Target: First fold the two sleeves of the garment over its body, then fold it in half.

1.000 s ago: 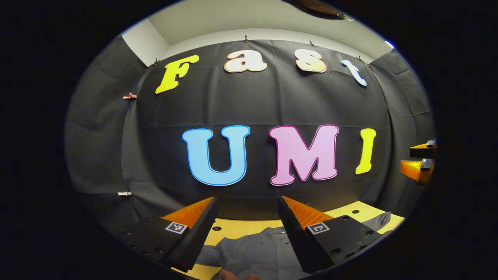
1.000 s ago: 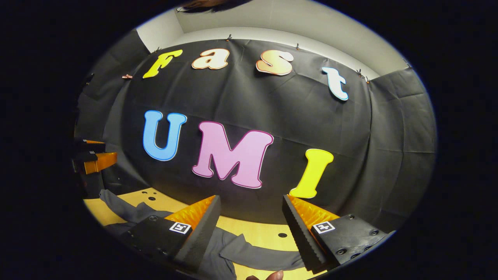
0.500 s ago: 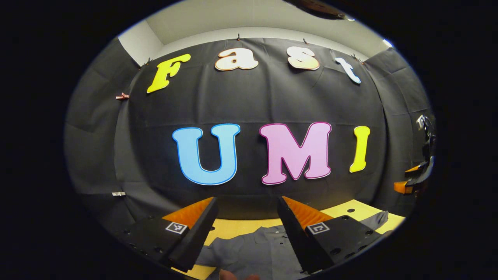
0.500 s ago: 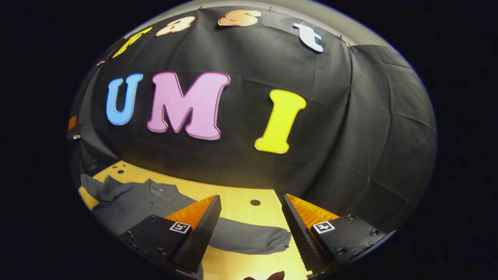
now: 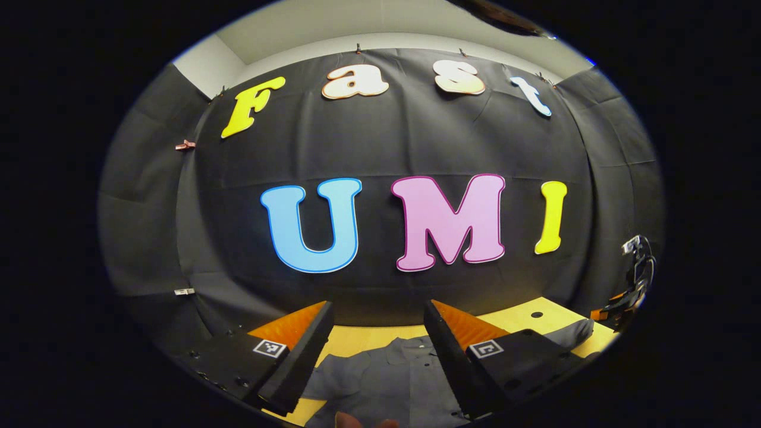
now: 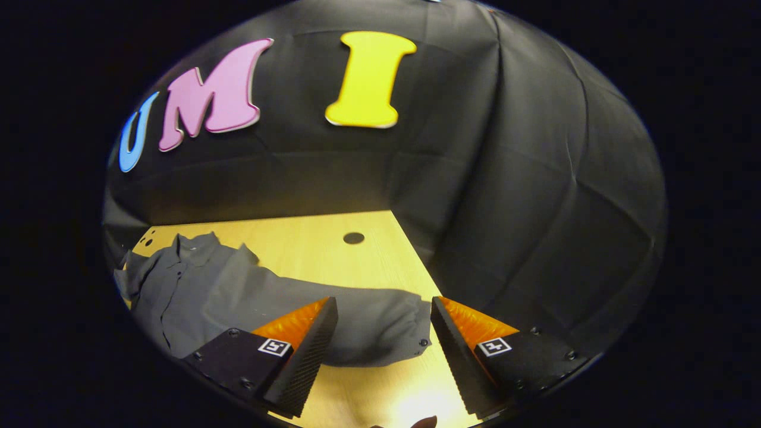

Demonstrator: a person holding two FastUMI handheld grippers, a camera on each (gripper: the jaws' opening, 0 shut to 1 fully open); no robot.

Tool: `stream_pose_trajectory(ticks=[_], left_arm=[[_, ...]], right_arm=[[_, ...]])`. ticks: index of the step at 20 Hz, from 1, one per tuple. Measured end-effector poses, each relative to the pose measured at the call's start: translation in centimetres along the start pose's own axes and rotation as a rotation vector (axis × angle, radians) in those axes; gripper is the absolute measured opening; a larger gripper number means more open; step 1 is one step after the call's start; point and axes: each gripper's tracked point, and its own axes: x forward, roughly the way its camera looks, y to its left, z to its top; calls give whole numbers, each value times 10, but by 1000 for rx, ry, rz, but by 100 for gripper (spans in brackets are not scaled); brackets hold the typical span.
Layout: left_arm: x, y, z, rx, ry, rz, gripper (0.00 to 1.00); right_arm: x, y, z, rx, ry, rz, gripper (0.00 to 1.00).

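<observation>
The grey shirt (image 5: 380, 380) is seen spread flat on the yellow table (image 6: 309, 238), collar toward the booth wall, below the left gripper (image 5: 374, 339), whose jaws are parted and empty. To the right, one sleeve (image 6: 357, 321) is stretched outward, off the body, between the spread, empty fingers of the right gripper (image 6: 383, 333). That sleeve's fold is judged outstanding, as is the fold in half; the other sleeve cannot be made out.

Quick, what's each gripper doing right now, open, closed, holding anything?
Left gripper: open, holding nothing, above the grey shirt.
Right gripper: open, holding nothing, its fingers either side of the sleeve cuff.
</observation>
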Motion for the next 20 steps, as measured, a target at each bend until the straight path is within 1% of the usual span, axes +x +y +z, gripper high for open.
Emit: stream_pose_trajectory(ticks=[4, 7, 10, 12, 14, 15, 16, 17, 18, 19, 20], left_arm=[[-3, 3, 1, 33, 17, 49, 96], [-9, 3, -2, 43, 36, 90, 96], [-16, 1, -4, 56, 51, 126, 96], [-22, 0, -7, 62, 60, 150, 96], [-26, 0, -9, 60, 68, 166, 95], [-27, 0, -12, 60, 74, 172, 95], [-28, 2, -12, 61, 77, 176, 94], [-28, 4, -13, 61, 78, 182, 95], [-29, 7, -12, 59, 79, 190, 97], [-28, 8, -13, 59, 76, 196, 97], [-27, 11, -12, 60, 73, 201, 98]], right_arm=[[42, -27, -31, 24, 56, -17, 98], [65, -38, -54, 44, 122, -11, 98], [80, -42, -65, 13, 153, -2, 98], [89, -43, -74, 16, 180, 6, 98], [92, -43, -74, 19, 174, 17, 99], [92, -42, -72, 15, 167, 27, 95], [92, -40, -72, -10, 180, 46, 65], [90, -42, -65, -12, 176, 35, 34], [91, -40, -69, 1, 189, 28, 4], [91, -40, -67, 19, 197, 17, 13], [92, -39, -67, 40, 196, 17, 8]])
